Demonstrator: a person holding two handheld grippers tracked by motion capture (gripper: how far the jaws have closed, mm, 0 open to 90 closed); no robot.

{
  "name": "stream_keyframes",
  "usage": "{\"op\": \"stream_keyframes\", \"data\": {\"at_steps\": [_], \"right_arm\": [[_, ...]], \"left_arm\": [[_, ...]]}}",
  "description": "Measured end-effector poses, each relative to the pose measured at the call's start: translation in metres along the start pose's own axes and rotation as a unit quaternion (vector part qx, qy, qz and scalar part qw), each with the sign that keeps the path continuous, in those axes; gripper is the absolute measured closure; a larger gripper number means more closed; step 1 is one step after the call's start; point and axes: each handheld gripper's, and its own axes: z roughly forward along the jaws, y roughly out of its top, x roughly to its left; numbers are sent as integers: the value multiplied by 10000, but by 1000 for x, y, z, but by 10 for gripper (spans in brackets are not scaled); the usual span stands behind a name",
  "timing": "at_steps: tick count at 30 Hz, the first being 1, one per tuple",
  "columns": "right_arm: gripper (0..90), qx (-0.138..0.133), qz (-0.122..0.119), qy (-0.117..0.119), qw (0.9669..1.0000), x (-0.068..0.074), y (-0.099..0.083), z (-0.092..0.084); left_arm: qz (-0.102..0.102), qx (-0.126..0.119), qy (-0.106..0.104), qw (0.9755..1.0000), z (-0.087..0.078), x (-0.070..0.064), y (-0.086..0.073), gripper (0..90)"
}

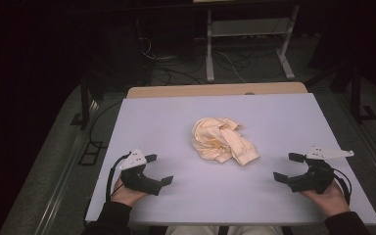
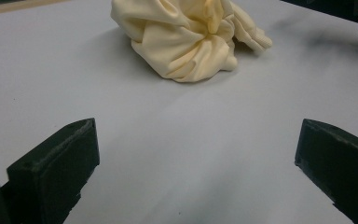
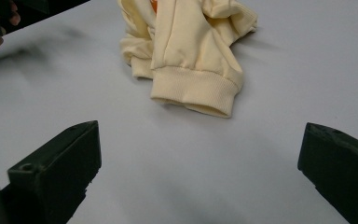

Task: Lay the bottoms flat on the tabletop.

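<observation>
- Centrally on the white table (image 1: pixel 176 112) lies a crumpled cream garment (image 1: pixel 222 139), well apart from both grippers, with bare tabletop all around it and nothing between it and either claw.
- Left gripper (image 1: pixel 159 169): held in the person's left hand (image 1: pixel 125 193) near the front left edge; jaws stand wide apart, nothing between them.
- Right gripper (image 1: pixel 288 167): held in the right hand (image 1: pixel 329 196) near the front right edge; jaws likewise spread, holding nothing.
- Garment material — soft, matte knit fabric, bunched into deep folds; a ribbed cuff (image 3: pixel 193 91) faces the right gripper view, and a small orange patch (image 3: pixel 154 4) shows among the folds.
- No label or writing can be read on the garment.
- Tabletop: smooth, flat, pale surface; a wooden strip (image 1: pixel 215 90) runs along its far edge.
- Beyond the table — a dark floor with loose cables (image 1: pixel 176 68) and a white metal frame (image 1: pixel 247 34).
- Each gripper carries a grey three-cornered plate (image 1: pixel 134 158) on top; jaws are black, blocky and matte.
</observation>
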Motion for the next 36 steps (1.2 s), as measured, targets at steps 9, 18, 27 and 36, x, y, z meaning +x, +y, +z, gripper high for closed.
{"op": "stream_keyframes", "data": {"at_steps": [9, 18, 27, 36], "right_arm": [[0, -8, -5, -31, 10000, 1, 0, -1], [0, -2, -10, -31, 10000, 1, 0, -2], [0, -28, -42, -90, 9999, 2, 1, -4], [0, 11, 2, -94, 10000, 1, 5, -5]], "left_arm": [[18, -8, -21, 10000, 0, -1, 0, 0], [21, -3, -9, 10000, 0, -1, 0, 0], [19, 27, 47, 10000, -4, -2, 0, 0], [11, 71, 76, 9999, -6, -3, 2, 0]]}}
